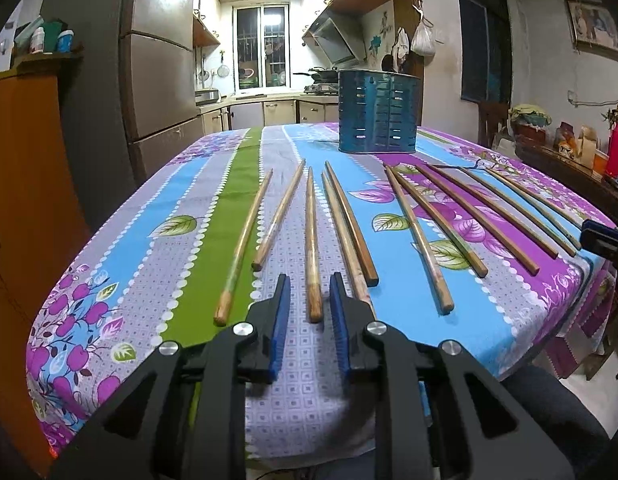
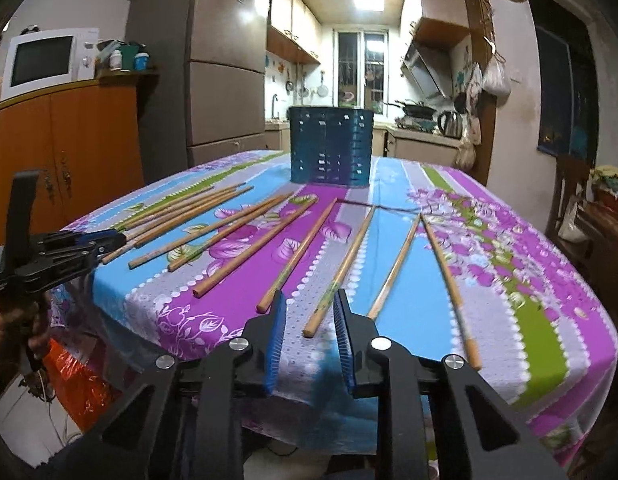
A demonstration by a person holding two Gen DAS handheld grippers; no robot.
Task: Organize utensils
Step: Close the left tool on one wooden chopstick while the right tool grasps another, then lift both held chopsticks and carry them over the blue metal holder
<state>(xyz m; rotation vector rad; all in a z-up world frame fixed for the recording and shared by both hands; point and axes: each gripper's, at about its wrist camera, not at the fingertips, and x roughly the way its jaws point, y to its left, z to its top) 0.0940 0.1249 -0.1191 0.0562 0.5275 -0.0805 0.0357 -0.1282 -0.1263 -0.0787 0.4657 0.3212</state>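
1. Table. I see one table covered by a floral tablecloth [image 1: 121, 264] [image 2: 509, 280] with purple, blue, green and grey stripes. It fills the middle of both wrist views, and every task item rests on it.

2. Holder. A blue perforated utensil holder [image 1: 378, 112] [image 2: 331, 146] stands upright at the far side of the table, near its centre line. From here I cannot tell whether anything is inside it.

3. Left gripper [image 1: 310, 278] [image 2: 109, 238]. It sits at the near edge of the table, on the left half, pointing toward the far side and slightly down. Its jaws stand only a narrow gap apart. The near end of one wooden chopstick [image 1: 312, 240] lies in that gap, with cloth showing on each side of it, so the blue pads [image 1: 281, 320] are not pressing on it. Nothing is held.

4. Right gripper [image 2: 309, 294] [image 1: 601, 236]. It sits at the near edge on the right half, with the same heading. Its jaws are also narrowly apart. The near end of a second chopstick [image 2: 341, 272] lies between them, clear of both pads [image 2: 275, 340]. Nothing is held.

5. Chopsticks. The remaining chopsticks [image 1: 419, 240] [image 2: 229, 232] lie flat in a fanned row across the cloth, between the holder and the near edge. Their thin tips point toward the far side and their thick ends toward the near side. Most lie apart from one another; one pair in the left group lies touching side by side
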